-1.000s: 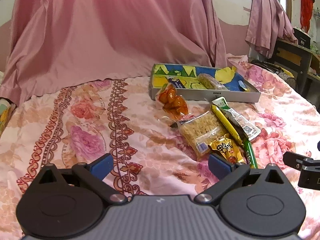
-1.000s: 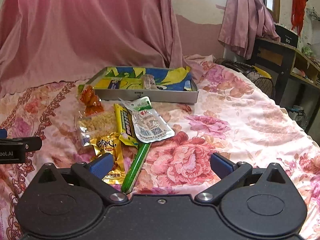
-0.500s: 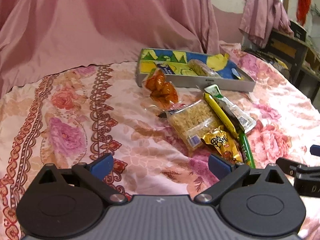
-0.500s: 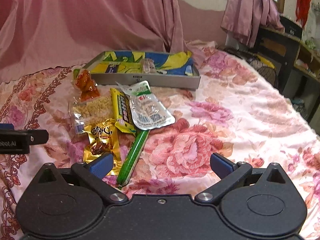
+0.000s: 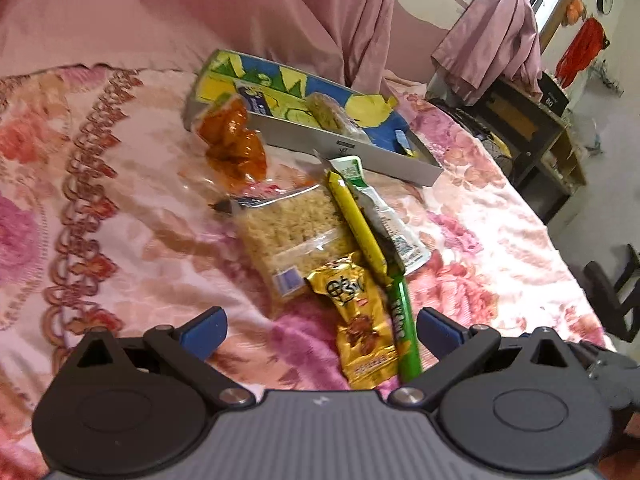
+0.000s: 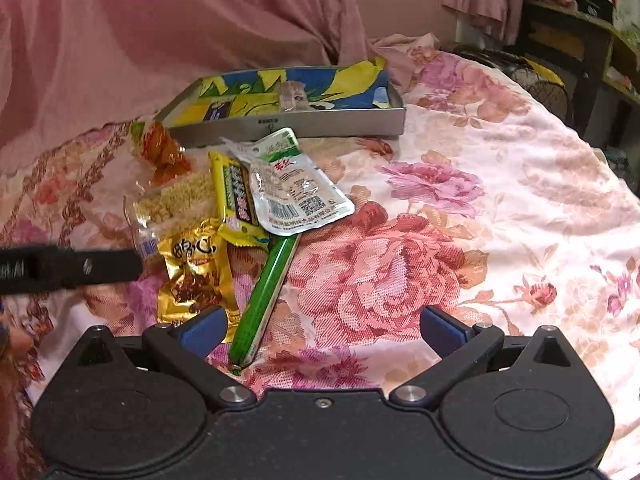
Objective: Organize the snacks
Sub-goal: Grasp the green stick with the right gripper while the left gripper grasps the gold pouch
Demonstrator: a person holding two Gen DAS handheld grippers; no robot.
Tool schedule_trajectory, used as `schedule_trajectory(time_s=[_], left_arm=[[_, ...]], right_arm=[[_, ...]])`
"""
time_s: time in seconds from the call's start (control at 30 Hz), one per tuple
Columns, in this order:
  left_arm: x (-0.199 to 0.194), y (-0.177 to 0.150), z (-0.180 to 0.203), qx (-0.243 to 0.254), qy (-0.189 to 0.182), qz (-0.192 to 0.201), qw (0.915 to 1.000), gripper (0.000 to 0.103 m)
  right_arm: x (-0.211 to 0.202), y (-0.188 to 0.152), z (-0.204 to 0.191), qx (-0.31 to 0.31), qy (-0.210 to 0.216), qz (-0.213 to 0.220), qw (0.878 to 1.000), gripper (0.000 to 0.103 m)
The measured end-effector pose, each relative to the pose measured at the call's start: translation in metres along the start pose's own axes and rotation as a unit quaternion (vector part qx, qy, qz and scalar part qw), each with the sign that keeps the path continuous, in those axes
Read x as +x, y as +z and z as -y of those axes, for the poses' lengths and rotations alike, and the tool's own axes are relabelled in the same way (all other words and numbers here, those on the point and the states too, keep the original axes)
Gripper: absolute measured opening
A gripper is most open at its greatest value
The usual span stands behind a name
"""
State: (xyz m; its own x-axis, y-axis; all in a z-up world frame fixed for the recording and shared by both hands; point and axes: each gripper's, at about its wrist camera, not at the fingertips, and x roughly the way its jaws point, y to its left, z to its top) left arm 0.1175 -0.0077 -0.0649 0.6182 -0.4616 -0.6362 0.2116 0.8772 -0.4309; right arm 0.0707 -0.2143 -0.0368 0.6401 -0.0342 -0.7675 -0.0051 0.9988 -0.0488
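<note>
Snacks lie in a cluster on the floral bedspread: an orange packet (image 5: 234, 146), a clear noodle pack (image 5: 294, 236), a gold packet (image 5: 358, 316), a yellow bar (image 5: 356, 226), a green stick (image 5: 404, 332) and a white-green pouch (image 5: 384, 216). Behind them sits a grey tray (image 5: 360, 152) with a yellow-blue liner and a snack inside. My left gripper (image 5: 320, 328) is open just short of the gold packet. My right gripper (image 6: 320, 328) is open, with the green stick's (image 6: 266, 300) near end by its left fingertip. Beside it lie the gold packet (image 6: 196, 272) and the pouch (image 6: 294, 190), with the tray (image 6: 296, 124) behind.
A pink curtain (image 5: 200, 12) hangs behind the bed. A dark wooden desk (image 5: 532, 128) draped with pink cloth stands at the right, past the bed's edge. The left gripper's finger (image 6: 72, 270) reaches in from the left of the right wrist view.
Both grippers have moved forward and lower toward the snack cluster, which now looks larger. The left view has tilted. Both stay open.
</note>
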Motion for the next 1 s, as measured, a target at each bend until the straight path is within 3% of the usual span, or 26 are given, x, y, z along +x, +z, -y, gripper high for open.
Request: schedule_trajectory(time_s=[0.2, 0.47, 0.67, 0.87, 1.0], left_arm=[[0.011, 0.004, 0.005, 0.01, -0.008, -0.006, 0.9999, 0.102], [0.024, 0.006, 0.006, -0.01, -0.032, -0.038, 0.9987, 0.085], [0.037, 0.005, 0.011, -0.013, -0.029, -0.055, 0.998, 0.078], [0.049, 0.008, 0.023, 0.007, 0.003, -0.073, 0.9973, 0.072], [0.056, 0.011, 0.029, 0.012, 0.002, -0.081, 0.9966, 0.052]], right_arm=[[0.007, -0.002, -0.015, -0.056, -0.004, 0.008, 0.998, 0.099], [0.017, -0.005, -0.032, -0.114, -0.007, 0.015, 0.993, 0.085], [0.028, -0.01, -0.043, -0.147, -0.008, 0.006, 0.989, 0.078], [0.035, -0.014, -0.051, -0.17, -0.019, 0.002, 0.985, 0.07], [0.037, -0.015, -0.052, -0.174, -0.027, -0.004, 0.984, 0.07]])
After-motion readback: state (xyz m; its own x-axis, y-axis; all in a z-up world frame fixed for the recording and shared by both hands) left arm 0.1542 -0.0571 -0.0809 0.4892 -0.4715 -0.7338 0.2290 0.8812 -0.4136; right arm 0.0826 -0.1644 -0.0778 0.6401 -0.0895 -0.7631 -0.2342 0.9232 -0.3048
